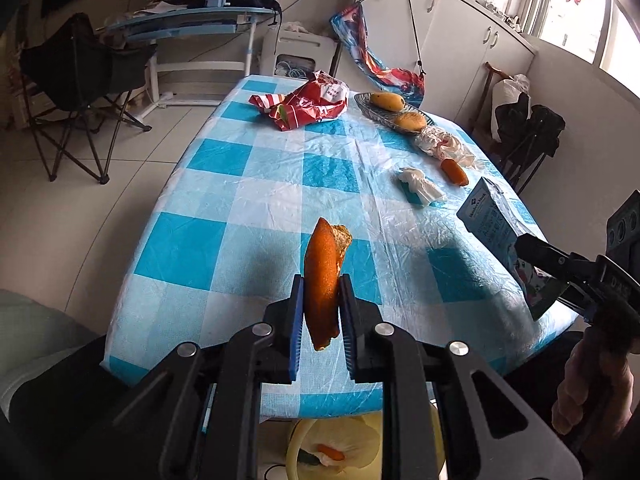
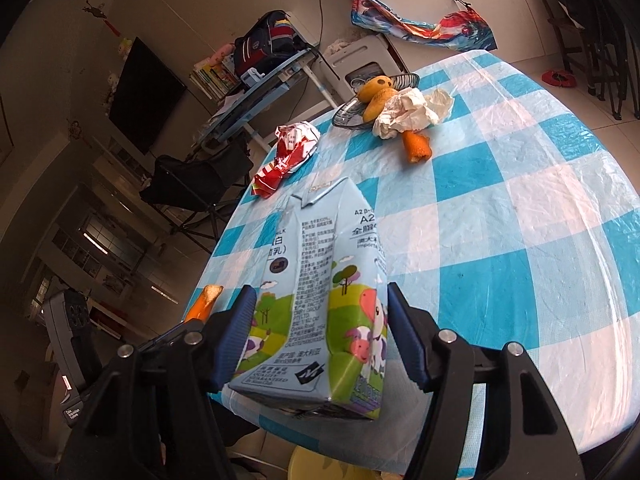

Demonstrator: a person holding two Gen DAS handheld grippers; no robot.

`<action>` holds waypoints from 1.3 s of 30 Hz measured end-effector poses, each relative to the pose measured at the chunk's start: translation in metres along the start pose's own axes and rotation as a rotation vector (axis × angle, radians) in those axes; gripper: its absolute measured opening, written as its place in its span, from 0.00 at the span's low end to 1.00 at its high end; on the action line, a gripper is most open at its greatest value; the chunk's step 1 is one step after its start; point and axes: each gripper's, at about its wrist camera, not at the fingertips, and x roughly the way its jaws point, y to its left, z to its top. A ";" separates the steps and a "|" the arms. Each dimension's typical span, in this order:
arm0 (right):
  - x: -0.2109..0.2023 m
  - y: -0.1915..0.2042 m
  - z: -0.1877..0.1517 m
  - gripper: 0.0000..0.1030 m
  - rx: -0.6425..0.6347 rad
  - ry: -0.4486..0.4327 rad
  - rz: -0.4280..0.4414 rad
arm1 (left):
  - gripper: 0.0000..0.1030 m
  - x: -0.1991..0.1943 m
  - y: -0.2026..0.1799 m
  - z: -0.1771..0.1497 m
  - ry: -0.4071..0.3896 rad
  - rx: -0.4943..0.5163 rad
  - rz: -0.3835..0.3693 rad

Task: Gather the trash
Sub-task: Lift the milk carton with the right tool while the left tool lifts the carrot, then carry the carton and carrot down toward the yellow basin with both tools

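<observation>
My left gripper [image 1: 322,280] is shut on a curved piece of orange peel [image 1: 320,268] and holds it upright above the near end of the blue-checked table [image 1: 224,208]. The right gripper [image 2: 320,292] is shut on a light blue milk carton [image 2: 320,240], lifted off the cloth; that carton [image 1: 492,216] also shows at the right of the left wrist view. On the table lie a red snack bag [image 1: 308,104], a crumpled tissue [image 1: 420,186], another orange peel [image 1: 455,171] and a white wrapper [image 1: 444,142]. A yellow bin [image 1: 332,452] with a white liner stands below the near table edge.
A dark wire basket [image 1: 370,114] with yellow fruit sits at the table's far right. A black folding chair [image 1: 80,80] stands on the tiled floor to the left, with a desk [image 1: 180,20] behind it. White cabinets [image 1: 460,32] line the right wall.
</observation>
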 end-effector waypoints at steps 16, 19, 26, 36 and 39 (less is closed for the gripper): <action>-0.009 0.018 -0.020 0.62 -0.015 0.008 0.054 | 0.16 -0.018 -0.008 -0.005 -0.026 0.037 0.000; -0.012 0.028 -0.029 0.62 -0.038 0.036 0.082 | 0.16 -0.022 -0.007 -0.008 -0.027 0.038 -0.001; -0.018 0.067 -0.080 0.62 -0.147 0.212 0.136 | 0.16 -0.036 -0.002 -0.015 -0.040 0.036 0.001; 0.007 0.083 -0.127 0.63 -0.245 0.425 -0.064 | 0.16 -0.060 -0.015 -0.046 -0.019 0.076 -0.043; -0.002 0.071 -0.119 0.65 -0.171 0.362 -0.113 | 0.16 -0.062 -0.018 -0.059 0.004 0.085 -0.059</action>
